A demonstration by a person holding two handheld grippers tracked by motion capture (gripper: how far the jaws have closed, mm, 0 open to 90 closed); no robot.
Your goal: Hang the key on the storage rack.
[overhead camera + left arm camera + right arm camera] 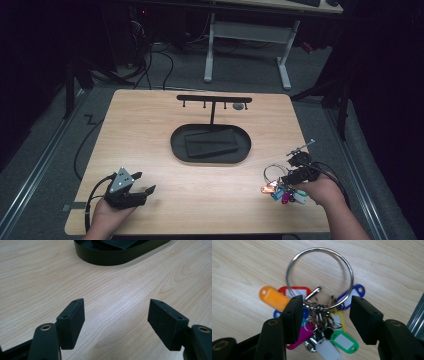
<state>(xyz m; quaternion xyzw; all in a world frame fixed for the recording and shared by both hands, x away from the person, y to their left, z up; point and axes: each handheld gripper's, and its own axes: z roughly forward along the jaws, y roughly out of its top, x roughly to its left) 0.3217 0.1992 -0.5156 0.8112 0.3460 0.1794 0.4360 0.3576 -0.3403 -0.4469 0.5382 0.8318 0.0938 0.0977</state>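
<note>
A big metal key ring (319,248) lies flat on the wooden table and carries a bunch of coloured plastic tags (272,298) on small rings and clips. My right gripper (325,315) hangs over that bunch, jaws open on either side of the small rings, with gaps between pads and metal. From the high view the ring (270,172) and tags (282,192) lie near the front right corner, under the right gripper (281,184). My left gripper (145,182) rests at the front left, open, with nothing but bare wood between its jaws (116,315).
A black oval tray (177,145) sits mid-table with a black block (210,141) in it; its wall (112,258) is ahead of the left gripper. From it rises a black stand with a hook bar (214,99). The table's right edge (312,170) is close to the right hand.
</note>
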